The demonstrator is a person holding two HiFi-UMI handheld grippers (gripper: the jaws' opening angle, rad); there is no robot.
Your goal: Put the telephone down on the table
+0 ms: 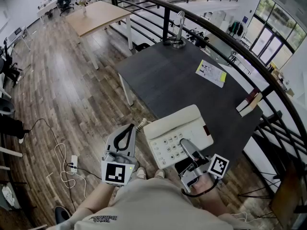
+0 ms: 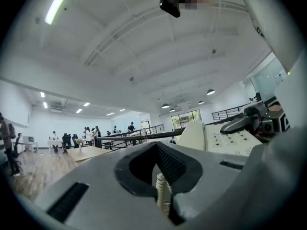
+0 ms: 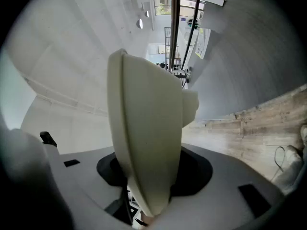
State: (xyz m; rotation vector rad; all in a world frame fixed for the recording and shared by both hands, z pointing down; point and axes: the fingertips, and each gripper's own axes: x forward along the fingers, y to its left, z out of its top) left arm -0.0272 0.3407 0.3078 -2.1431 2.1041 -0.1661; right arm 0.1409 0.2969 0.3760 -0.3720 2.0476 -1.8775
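A cream telephone with a keypad hangs over the near corner of the dark table. My right gripper is shut on its near edge, one finger lying across the keys. In the right gripper view the phone body stands on edge between the jaws. My left gripper sits just left of the phone, shut around the coiled cord. From the left gripper view the telephone shows at right with the right gripper on it.
A printed sheet lies on the table's right part. A metal stand sits at the far corner and books at the right edge. A dark railing curves behind. Cables lie on the wood floor at left.
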